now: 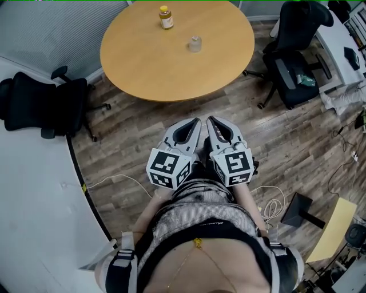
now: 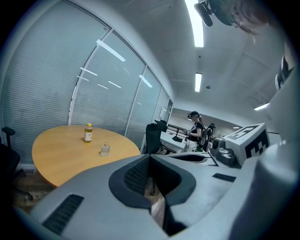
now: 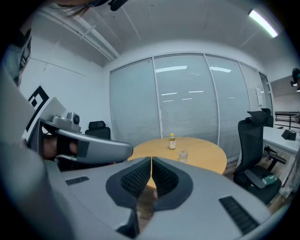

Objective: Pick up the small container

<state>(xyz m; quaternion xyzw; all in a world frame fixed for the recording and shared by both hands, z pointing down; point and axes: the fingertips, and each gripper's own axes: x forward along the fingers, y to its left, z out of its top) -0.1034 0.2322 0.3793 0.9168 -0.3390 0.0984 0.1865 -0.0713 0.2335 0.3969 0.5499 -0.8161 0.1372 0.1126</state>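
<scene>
floor ahead: bare wood floor (image 1: 137, 123) runs from the left gripper (image 1: 193, 122) and right gripper (image 1: 213, 121), held side by side, up to the tabletop (image 1: 143, 68) edge, nothing standing in it
near half of tabletop: totally open
lane to the small container (image 1: 195, 43): free from the front and both sides
yellow bottle (image 1: 166, 18): farther back and to the left, well apart, not in the lane
left side: black office chair (image 1: 43, 106) near the rim
right side: second chair (image 1: 294, 63) just off the rim
low stuff: loose cables (image 1: 273, 207) on the floor by the person
</scene>
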